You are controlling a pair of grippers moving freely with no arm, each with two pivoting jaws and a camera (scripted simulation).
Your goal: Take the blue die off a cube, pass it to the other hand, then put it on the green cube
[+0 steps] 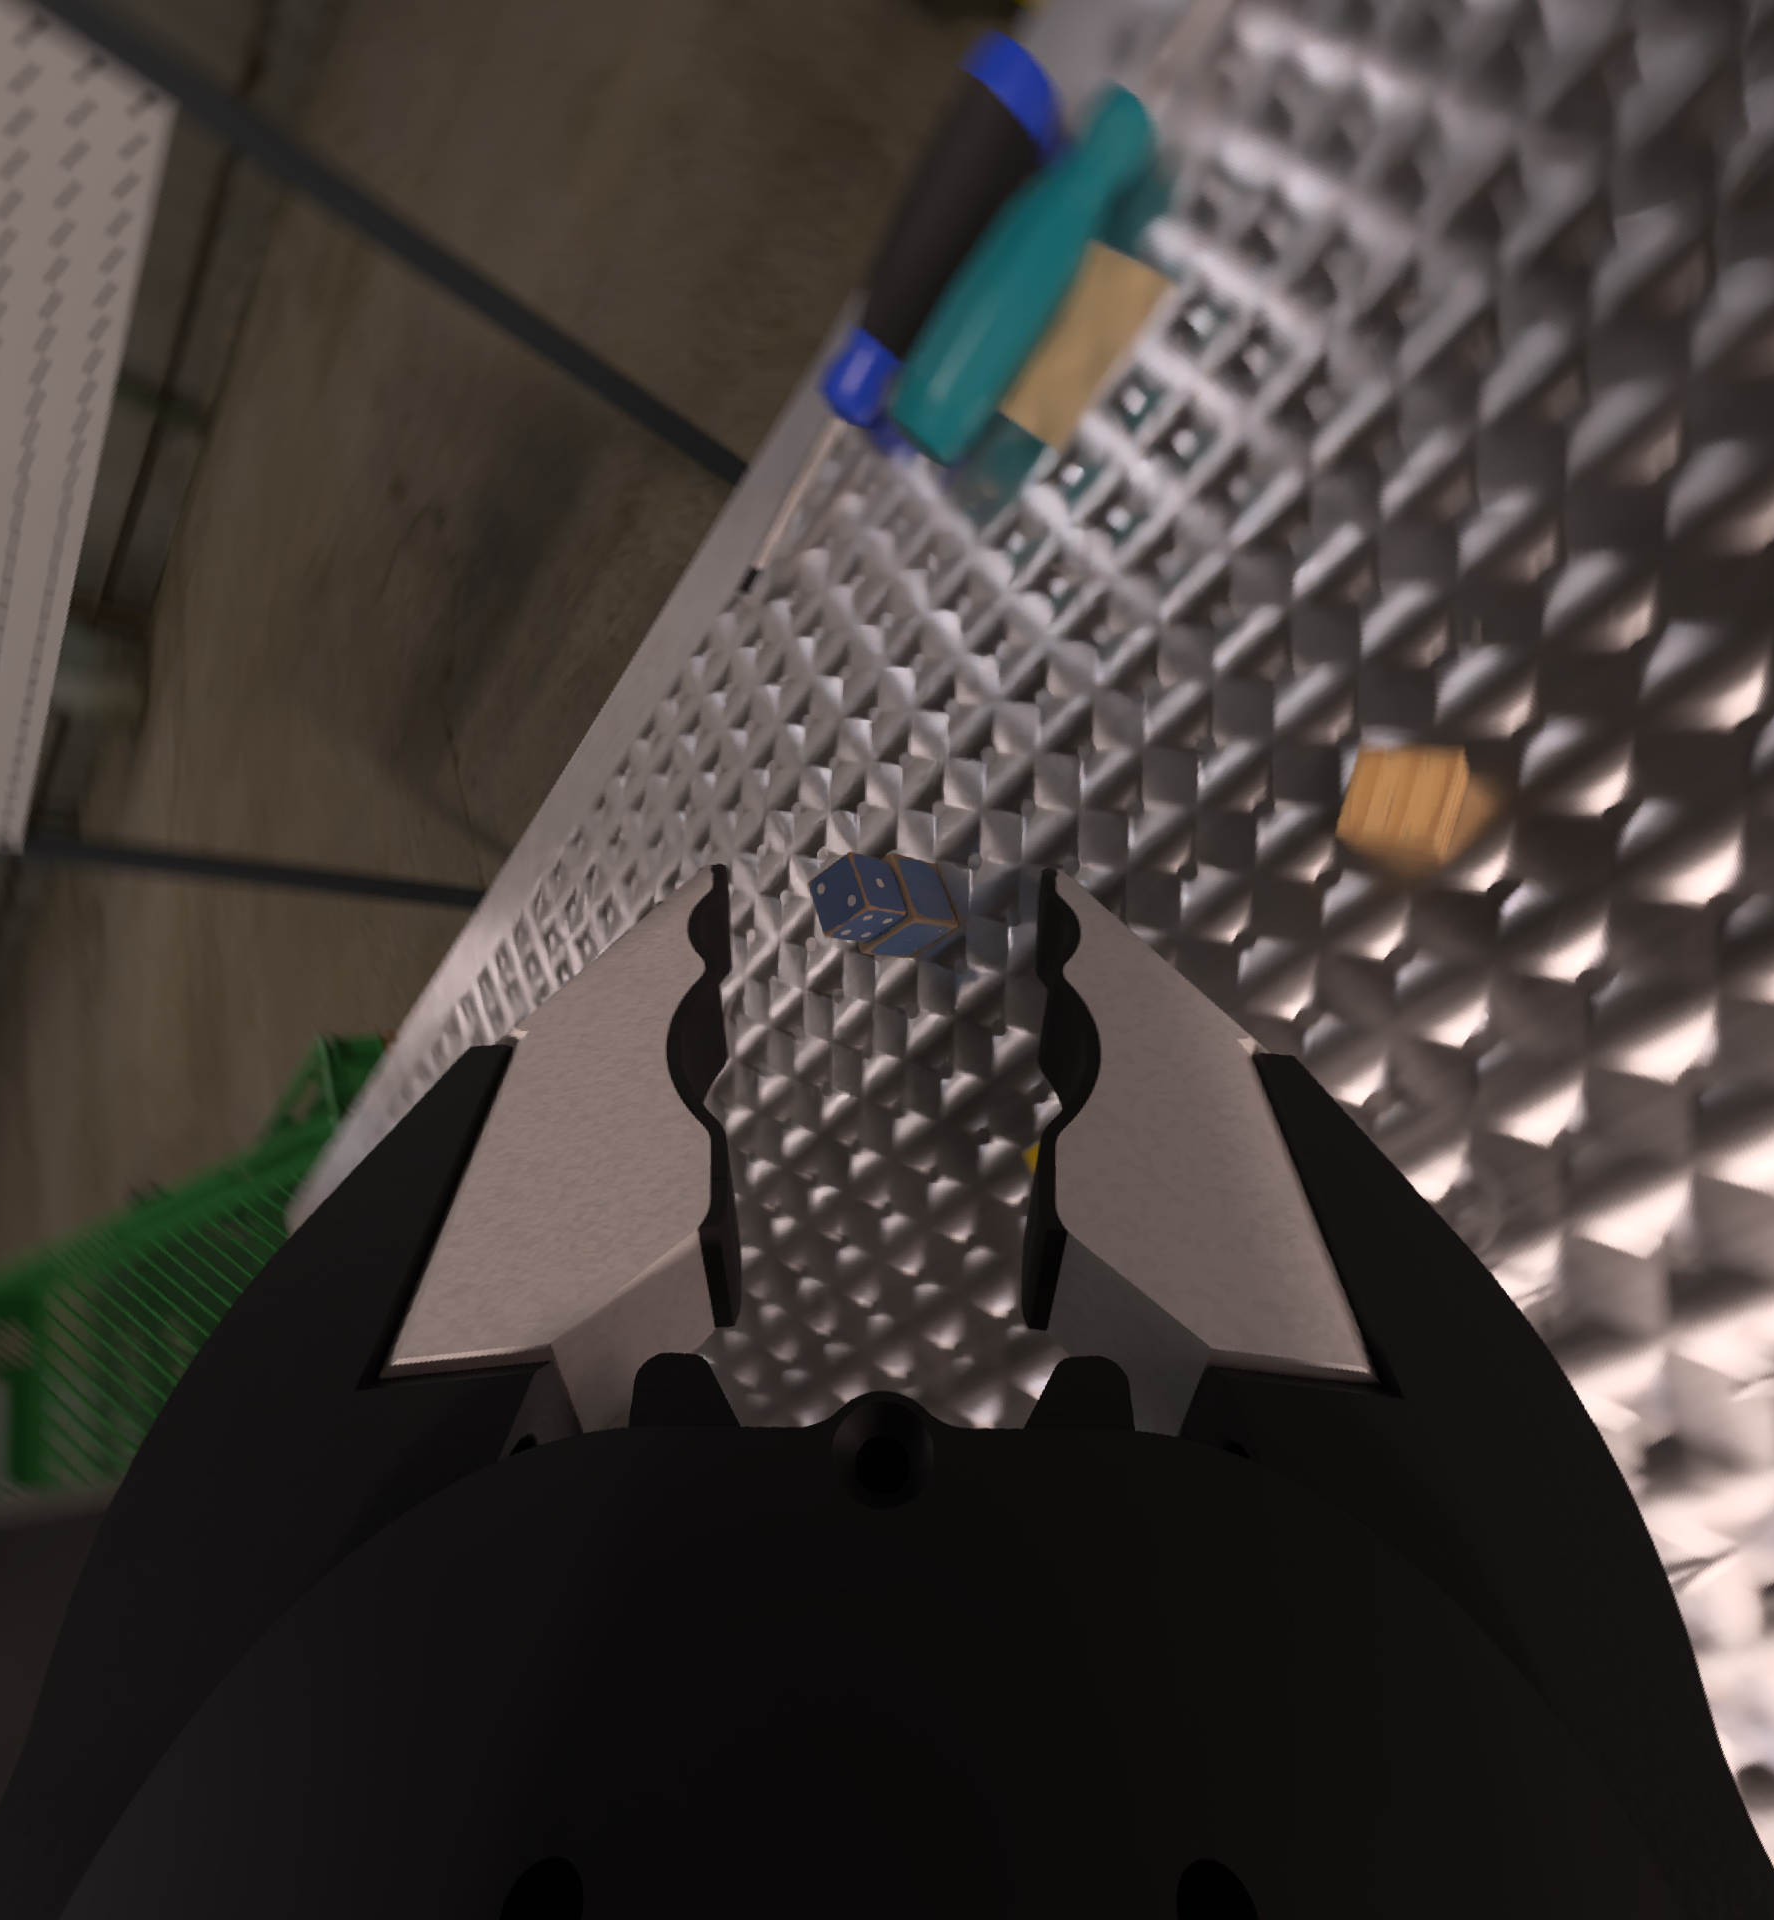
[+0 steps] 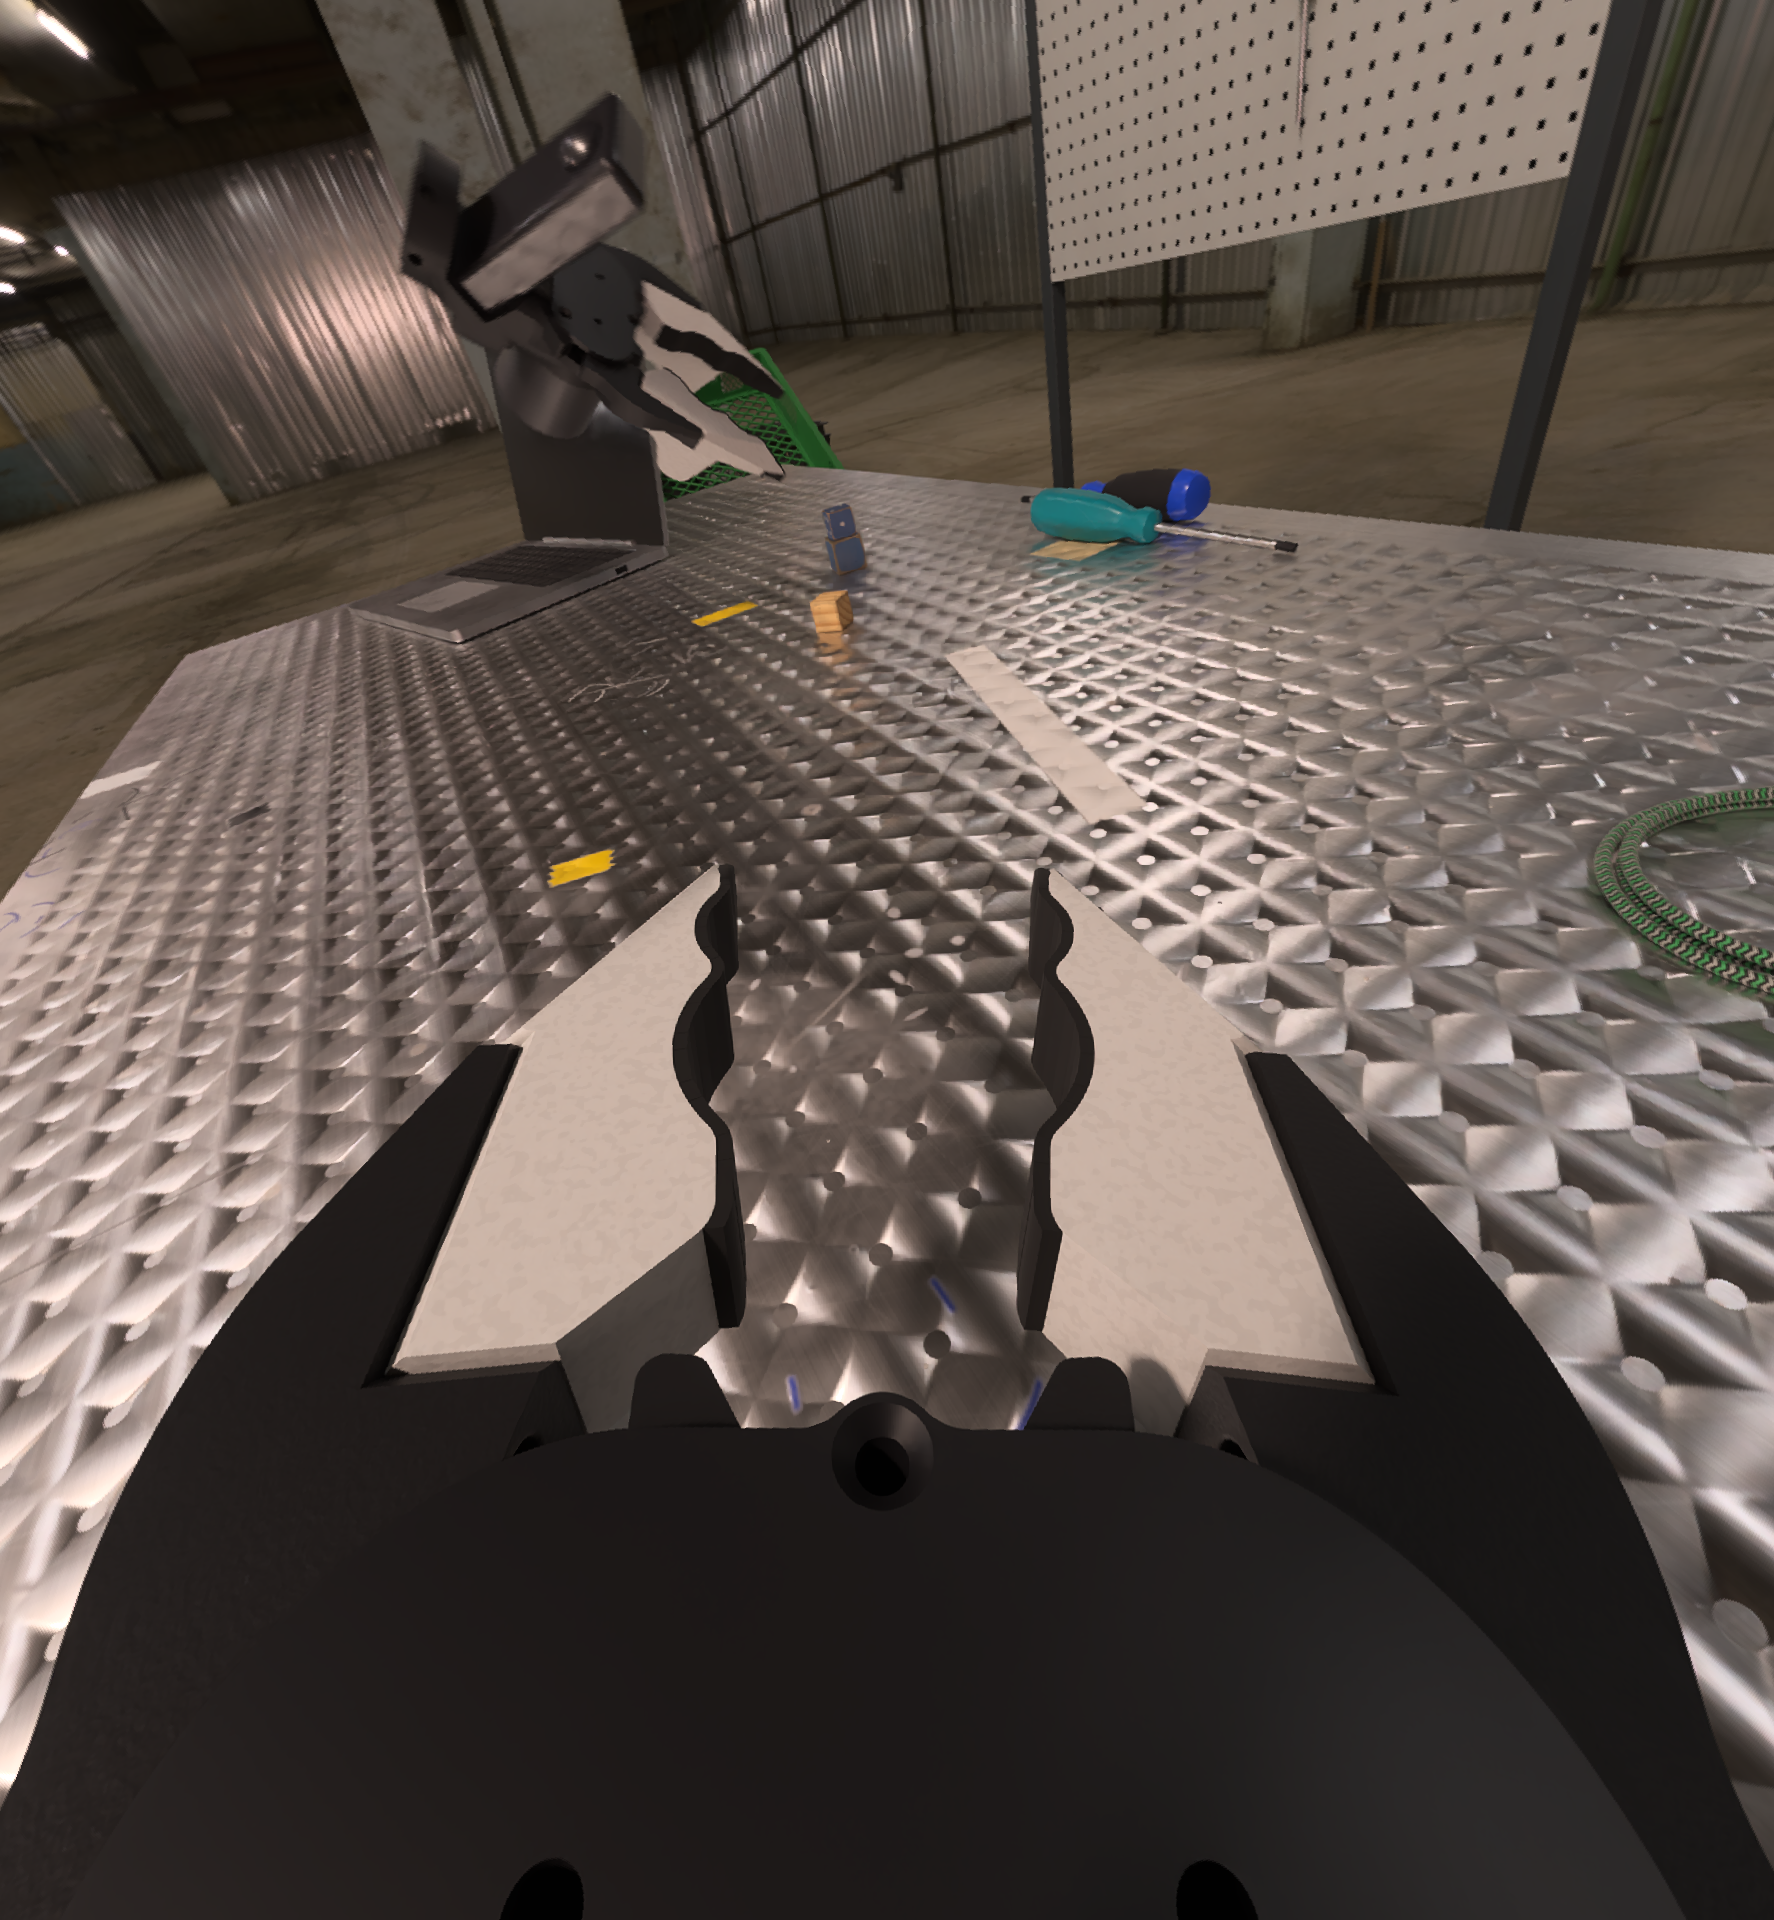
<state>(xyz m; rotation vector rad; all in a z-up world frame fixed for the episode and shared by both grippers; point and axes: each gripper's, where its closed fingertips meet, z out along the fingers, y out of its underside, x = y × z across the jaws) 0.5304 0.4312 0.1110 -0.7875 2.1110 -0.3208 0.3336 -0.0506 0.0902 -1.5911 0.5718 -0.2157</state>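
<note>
1. Left tool [image 1: 878,904] is gaping wide, empty, above the blue die [image 1: 867,902] sitting on a largely hidden blue cube [image 2: 845,557].
2. Right tool [image 2: 881,899] is likewise gaping, empty.
3. One wooden cube [image 2: 831,611] and two screwdrivers [image 2: 1091,514] are lying on the desk [image 2: 1278,935].

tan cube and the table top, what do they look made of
Tan cube: looks like bare wood, pale tan with fine parallel grain lines and a matt face, though painted plastic is possible. Table top: looks like brushed metal, silvery with a swirled diamond pattern, rows of small holes and bright glints.
</note>
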